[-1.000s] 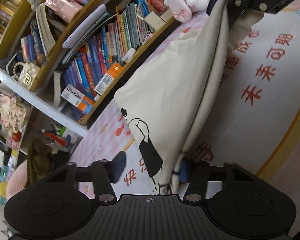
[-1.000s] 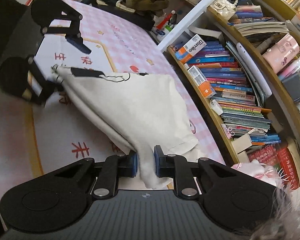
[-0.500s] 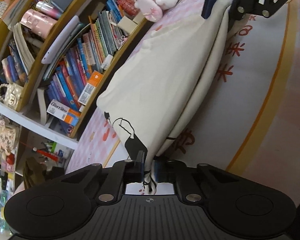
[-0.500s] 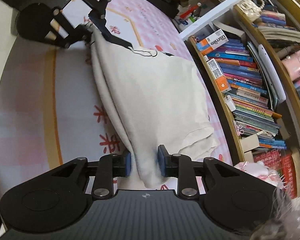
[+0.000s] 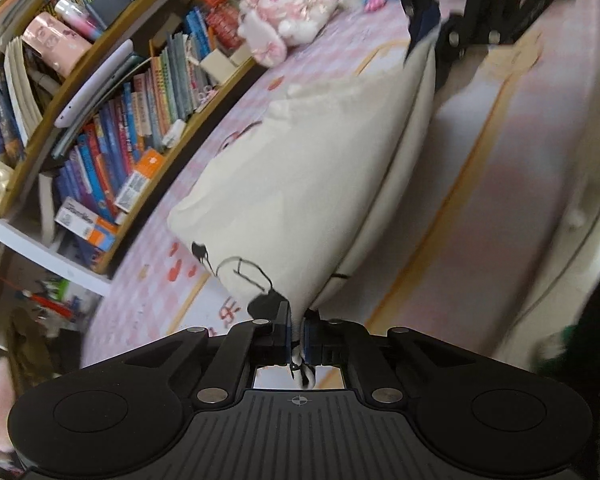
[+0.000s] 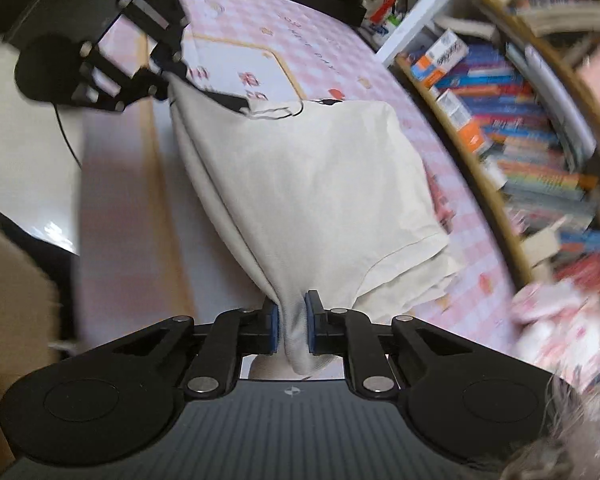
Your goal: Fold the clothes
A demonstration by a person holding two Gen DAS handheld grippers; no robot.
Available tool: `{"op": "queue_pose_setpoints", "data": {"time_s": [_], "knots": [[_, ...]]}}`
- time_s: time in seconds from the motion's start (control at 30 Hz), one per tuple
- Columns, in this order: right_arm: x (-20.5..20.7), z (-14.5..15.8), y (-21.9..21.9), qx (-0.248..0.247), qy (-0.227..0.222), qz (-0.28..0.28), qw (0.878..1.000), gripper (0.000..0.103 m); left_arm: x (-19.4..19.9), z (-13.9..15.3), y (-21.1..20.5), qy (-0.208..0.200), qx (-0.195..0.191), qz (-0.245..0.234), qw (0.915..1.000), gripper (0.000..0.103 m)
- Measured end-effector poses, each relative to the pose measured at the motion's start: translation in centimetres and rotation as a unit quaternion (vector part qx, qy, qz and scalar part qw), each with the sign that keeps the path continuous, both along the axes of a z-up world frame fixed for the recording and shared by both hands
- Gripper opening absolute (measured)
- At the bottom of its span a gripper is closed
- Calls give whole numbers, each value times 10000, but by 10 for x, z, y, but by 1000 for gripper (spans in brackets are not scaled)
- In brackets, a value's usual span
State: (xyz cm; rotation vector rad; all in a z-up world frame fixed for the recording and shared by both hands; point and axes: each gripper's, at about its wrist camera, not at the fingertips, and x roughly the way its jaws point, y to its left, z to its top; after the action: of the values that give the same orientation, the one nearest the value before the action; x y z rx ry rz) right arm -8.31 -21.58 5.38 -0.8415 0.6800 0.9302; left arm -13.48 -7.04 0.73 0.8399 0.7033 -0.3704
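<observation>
place: home bedroom | evidence: crammed bookshelf, plush rabbit, pink checked bedspread

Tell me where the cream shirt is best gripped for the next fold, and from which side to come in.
Judging by its pose, keep the two ends of the doubled edge: the left gripper pinches the printed end of the cream shirt, the right gripper the plain end. Come in along that taut edge; the loose side sags toward the bookshelf.

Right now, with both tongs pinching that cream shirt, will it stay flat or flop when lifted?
Likely floppy: the cream shirt sags between the left tongs and right tongs. Probably light, since small pinches hold it. Its loose layers may slide apart.
</observation>
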Motion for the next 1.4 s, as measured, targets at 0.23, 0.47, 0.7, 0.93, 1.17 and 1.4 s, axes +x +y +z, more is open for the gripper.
{"op": "queue_pose_setpoints", "data": {"time_s": [0.23,0.47,0.7,0.93,1.17,1.4], "knots": [[0,44,-20,491,664,-147,9965,11,7,53,4,16,-465,-43,9989,4],[28,86,-16,846,-136,-413,9955,9,69,84,17,-384,-1015,434,9931,5],[92,81,0,822,-279,-835,9927,9,137,83,27,-198,-1168,424,9921,5],[156,65,4,753,28,-1064,9915,9,206,67,32,404,-1183,261,9918,11],[221,37,13,575,403,-1223,9900,9,269,30,35,932,-1129,342,9886,18],[265,-4,20,502,767,-1420,9856,10,289,5,57,924,-881,693,9894,76]]}}
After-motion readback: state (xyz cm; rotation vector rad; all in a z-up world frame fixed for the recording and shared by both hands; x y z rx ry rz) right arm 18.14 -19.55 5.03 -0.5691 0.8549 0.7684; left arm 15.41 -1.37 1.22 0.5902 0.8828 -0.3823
